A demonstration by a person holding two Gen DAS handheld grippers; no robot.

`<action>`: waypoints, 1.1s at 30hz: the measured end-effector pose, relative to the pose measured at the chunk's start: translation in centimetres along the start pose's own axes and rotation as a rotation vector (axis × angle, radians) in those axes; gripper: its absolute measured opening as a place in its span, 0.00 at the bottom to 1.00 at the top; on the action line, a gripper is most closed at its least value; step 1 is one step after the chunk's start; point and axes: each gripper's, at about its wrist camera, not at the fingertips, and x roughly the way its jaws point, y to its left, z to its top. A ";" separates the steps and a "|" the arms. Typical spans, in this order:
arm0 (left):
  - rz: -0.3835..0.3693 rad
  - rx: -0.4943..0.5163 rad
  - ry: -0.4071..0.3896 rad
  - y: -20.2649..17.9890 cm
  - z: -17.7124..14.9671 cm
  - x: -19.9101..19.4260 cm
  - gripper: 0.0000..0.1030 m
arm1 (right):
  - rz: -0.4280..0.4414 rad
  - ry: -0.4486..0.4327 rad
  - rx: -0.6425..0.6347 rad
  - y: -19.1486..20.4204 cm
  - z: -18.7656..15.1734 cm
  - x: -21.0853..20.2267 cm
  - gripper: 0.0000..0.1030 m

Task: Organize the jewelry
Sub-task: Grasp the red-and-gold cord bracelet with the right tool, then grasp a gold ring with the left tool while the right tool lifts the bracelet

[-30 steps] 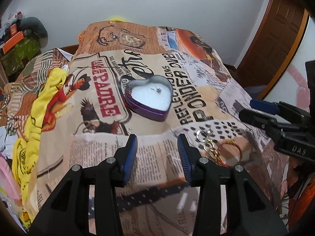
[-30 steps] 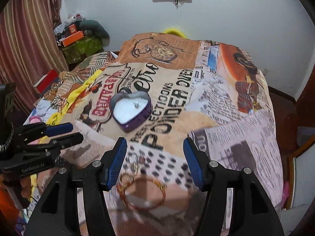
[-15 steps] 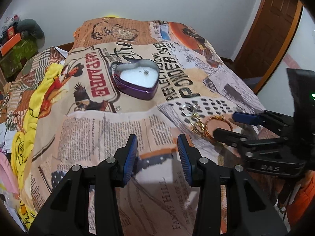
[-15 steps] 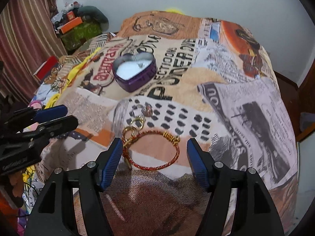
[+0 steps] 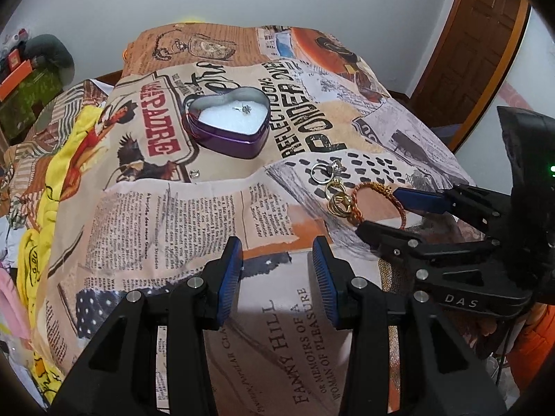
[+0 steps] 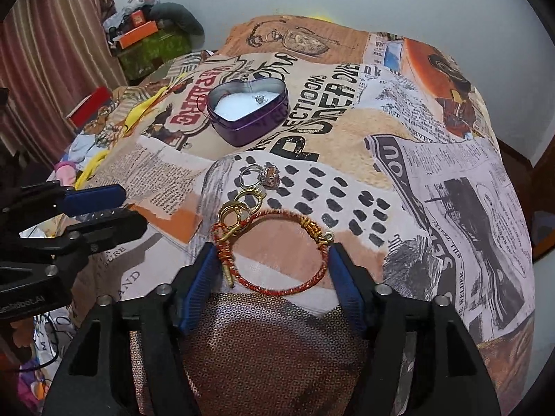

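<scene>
A purple heart-shaped tin (image 5: 231, 128) (image 6: 249, 111) sits open on the printed bedspread, with a small silver piece (image 6: 261, 98) on its white lining. Nearer lie a silver ring with a stone (image 6: 258, 175), gold rings (image 6: 239, 211) and a red-and-gold bracelet (image 6: 277, 253) (image 5: 378, 194). My right gripper (image 6: 272, 263) is open, its pads either side of the bracelet and close to it. My left gripper (image 5: 275, 260) is open and empty over the bedspread, left of the jewelry. A tiny ring (image 5: 193, 173) lies near the tin.
The bedspread (image 6: 433, 180) covers a bed that drops away at the right and front. Yellow cloth (image 5: 66, 159) and clutter lie at the left. A wooden door (image 5: 485, 48) stands at the right. A green box with an orange item (image 6: 152, 41) is by the wall.
Both grippers have pulled back toward the bed's near edge and lowered. The right gripper now brackets the bracelet, which was ahead of it before. Both stay open.
</scene>
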 end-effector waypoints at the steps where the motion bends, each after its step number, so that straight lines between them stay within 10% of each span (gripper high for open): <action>1: -0.002 0.000 0.002 0.0 0.0 0.1 0.40 | 0.003 -0.003 -0.003 0.0 0.0 0.0 0.49; 11: -0.014 0.031 0.011 -1.3 0.3 0.9 0.40 | 0.025 -0.027 -0.006 -0.1 -0.1 0.0 0.11; 33: -0.045 0.158 -0.007 -5.8 2.0 4.3 0.38 | 0.027 -0.089 0.083 -3.4 -0.1 -2.3 0.10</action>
